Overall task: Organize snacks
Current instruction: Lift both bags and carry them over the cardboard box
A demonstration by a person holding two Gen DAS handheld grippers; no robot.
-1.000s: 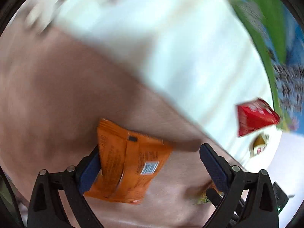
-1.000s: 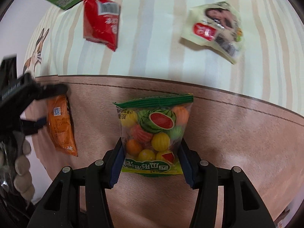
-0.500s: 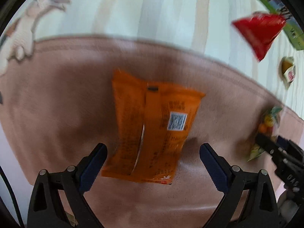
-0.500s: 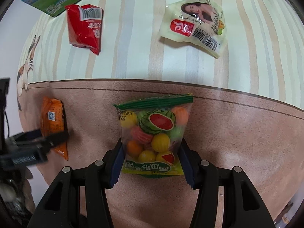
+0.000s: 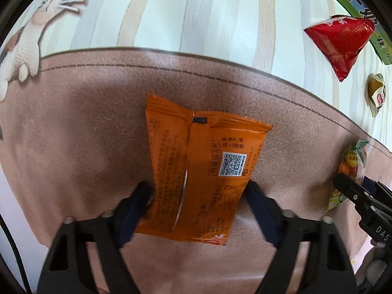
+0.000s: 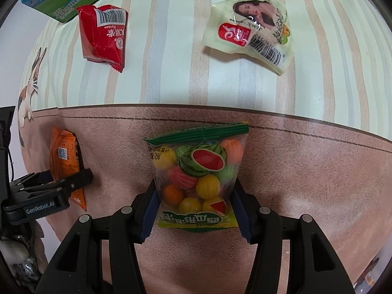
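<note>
My left gripper [image 5: 198, 205] is shut on an orange snack packet [image 5: 203, 169] lying printed back up on the brown mat [image 5: 73, 134]; the jaws press its lower sides. My right gripper [image 6: 196, 205] is shut on a clear bag of fruit-shaped candy [image 6: 198, 171] with a green top seal, over the same mat [image 6: 306, 171]. The right wrist view shows the left gripper [image 6: 63, 183] and orange packet [image 6: 63, 156] at far left. The left wrist view shows the candy bag [image 5: 352, 164] at far right.
A red packet [image 6: 103, 36] and a pale packet with a woman's photo [image 6: 252, 31] lie on the striped cloth [image 6: 171, 49] beyond the mat. A green box [image 6: 73, 0] lies at the far edge. A cat print [image 5: 29, 39] is at the left.
My left gripper has moved over the orange packet and closed its wide-open jaws onto the packet's sides. My right gripper keeps its hold on the candy bag, nearly still.
</note>
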